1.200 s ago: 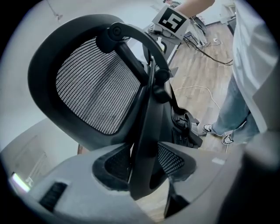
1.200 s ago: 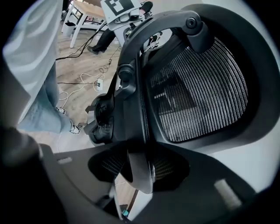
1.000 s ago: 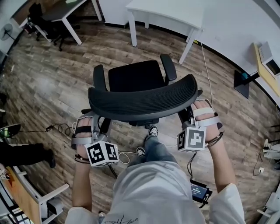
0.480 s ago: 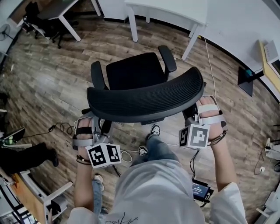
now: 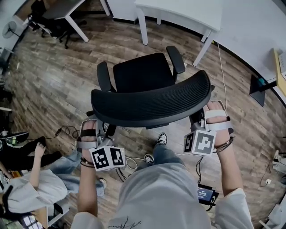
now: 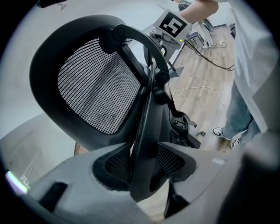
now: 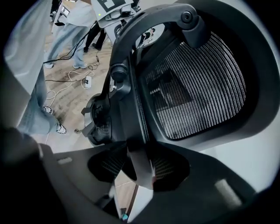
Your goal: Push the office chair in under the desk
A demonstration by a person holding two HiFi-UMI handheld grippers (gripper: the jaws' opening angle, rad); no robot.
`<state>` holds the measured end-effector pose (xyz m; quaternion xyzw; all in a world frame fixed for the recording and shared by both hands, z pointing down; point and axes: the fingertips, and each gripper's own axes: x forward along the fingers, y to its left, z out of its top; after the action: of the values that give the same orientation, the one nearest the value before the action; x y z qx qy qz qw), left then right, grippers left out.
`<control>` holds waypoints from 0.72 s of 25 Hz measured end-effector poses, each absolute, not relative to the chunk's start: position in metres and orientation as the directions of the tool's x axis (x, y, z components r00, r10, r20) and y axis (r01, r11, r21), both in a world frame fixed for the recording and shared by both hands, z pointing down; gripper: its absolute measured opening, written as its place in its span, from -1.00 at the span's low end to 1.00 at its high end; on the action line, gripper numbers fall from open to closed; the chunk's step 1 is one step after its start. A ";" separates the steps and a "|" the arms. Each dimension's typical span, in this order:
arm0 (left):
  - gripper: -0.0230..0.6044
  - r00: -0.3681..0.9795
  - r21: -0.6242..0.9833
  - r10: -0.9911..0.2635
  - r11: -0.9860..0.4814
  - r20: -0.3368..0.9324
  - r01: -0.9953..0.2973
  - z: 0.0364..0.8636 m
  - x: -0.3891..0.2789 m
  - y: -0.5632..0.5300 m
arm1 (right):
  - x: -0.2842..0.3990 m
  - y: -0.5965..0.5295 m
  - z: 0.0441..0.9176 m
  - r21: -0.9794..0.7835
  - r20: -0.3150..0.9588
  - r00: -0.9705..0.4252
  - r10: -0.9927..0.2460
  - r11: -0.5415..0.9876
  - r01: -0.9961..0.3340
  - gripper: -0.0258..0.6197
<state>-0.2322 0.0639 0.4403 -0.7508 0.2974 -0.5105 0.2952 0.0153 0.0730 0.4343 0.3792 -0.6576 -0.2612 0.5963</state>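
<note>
Rolling office chair (image 5: pixel 149 100) nearer desk (image 5: pixel 187 11)

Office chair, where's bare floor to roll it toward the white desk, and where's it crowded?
Bare wood floor lies between the office chair and the white desk legs. Crowded: cables and a seated person at the left; a cord runs along the right.

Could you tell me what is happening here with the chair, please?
A person stands behind a black office chair, with the left gripper and the right gripper each clamped on a side edge of its backrest. The chair faces the white desk but stands short of it, not yet under it.
</note>
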 end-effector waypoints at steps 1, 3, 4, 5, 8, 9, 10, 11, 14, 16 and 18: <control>-0.30 0.299 -0.747 -0.750 -0.647 0.590 -0.151 0.440 -0.231 0.059 | 0.017 0.068 0.434 0.796 0.584 -0.007 -0.812 0.575 -0.188 -0.34; -0.30 0.296 -0.747 -0.755 -0.644 0.585 -0.167 0.440 -0.227 0.050 | 0.020 0.059 0.434 0.797 0.580 -0.017 -0.814 0.572 -0.195 -0.34; -0.30 0.296 -0.747 -0.757 -0.642 0.582 -0.173 0.440 -0.225 0.046 | 0.022 0.055 0.434 0.796 0.580 -0.019 -0.815 0.571 -0.198 -0.34; -0.30 0.294 -0.746 -0.758 -0.642 0.582 -0.177 0.440 -0.222 0.041 | 0.024 0.051 0.434 0.796 0.579 -0.018 -0.815 0.570 -0.202 -0.34; -0.30 0.283 -0.743 -0.757 -0.645 0.590 -0.177 0.440 -0.218 0.026 | 0.029 0.038 0.433 0.799 0.573 -0.024 -0.820 0.564 -0.208 -0.34; -0.30 0.283 -0.742 -0.757 -0.645 0.589 -0.182 0.439 -0.217 0.021 | 0.030 0.032 0.432 0.800 0.570 -0.027 -0.821 0.562 -0.209 -0.34; -0.30 0.287 -0.741 -0.758 -0.645 0.586 -0.188 0.439 -0.216 0.015 | 0.031 0.027 0.432 0.801 0.568 -0.028 -0.822 0.560 -0.211 -0.34; -0.29 0.291 -0.740 -0.758 -0.644 0.584 -0.192 0.439 -0.215 0.009 | 0.031 0.022 0.432 0.801 0.567 -0.027 -0.823 0.559 -0.214 -0.34; -0.29 0.297 -0.737 -0.757 -0.646 0.583 -0.198 0.440 -0.214 -0.007 | 0.032 0.009 0.432 0.801 0.565 -0.022 -0.824 0.555 -0.225 -0.34; -0.29 0.303 -0.735 -0.755 -0.647 0.582 -0.201 0.439 -0.216 -0.017 | 0.030 0.000 0.432 0.801 0.563 -0.024 -0.826 0.552 -0.231 -0.34; -0.29 0.310 -0.735 -0.753 -0.648 0.580 -0.201 0.438 -0.218 -0.029 | 0.027 -0.010 0.431 0.802 0.560 -0.025 -0.828 0.550 -0.232 -0.34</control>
<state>-0.2181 -0.0286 0.4382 -0.7599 0.3139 -0.4966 0.2783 0.0273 -0.0096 0.4305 0.3970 -0.6673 -0.2597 0.5742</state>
